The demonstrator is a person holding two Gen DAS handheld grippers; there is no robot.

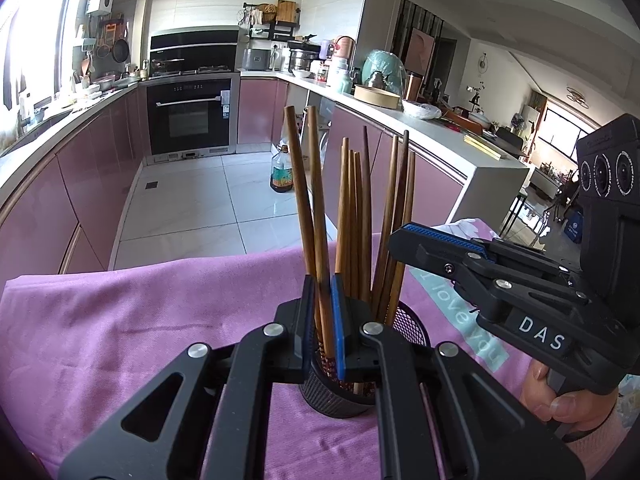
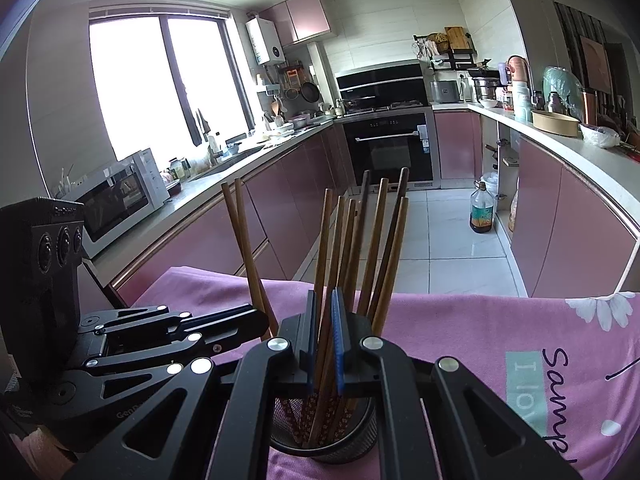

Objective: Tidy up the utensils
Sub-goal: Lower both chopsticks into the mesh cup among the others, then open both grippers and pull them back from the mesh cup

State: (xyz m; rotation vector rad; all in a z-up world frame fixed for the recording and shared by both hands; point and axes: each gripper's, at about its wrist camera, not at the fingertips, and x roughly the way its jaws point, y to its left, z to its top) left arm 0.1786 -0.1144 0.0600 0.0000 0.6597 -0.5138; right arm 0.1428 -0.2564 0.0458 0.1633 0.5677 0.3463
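the pink cloth (image 1: 132, 320) covers the table and carries everything; its teal printed strip (image 1: 460, 312) lies to the right of the black mesh holder (image 1: 332, 394). the holder stands upright on the cloth, directly under both grippers. a bundle of brown wooden chopsticks (image 1: 356, 216) stands in the holder, fanned out and leaning slightly apart at the tops. the left gripper (image 1: 322, 316) sits just above the holder's rim, clenched on a pair of chopsticks (image 1: 308, 184) whose lower ends reach into the holder. the right gripper (image 2: 323, 332) hangs over the same holder from the other side, its blue pads (image 2: 339, 340) close together around two or three chopstick shafts; i cannot tell whether they actually pinch them. beyond the holder, an oil bottle (image 1: 282, 172) stands on the tiled floor.
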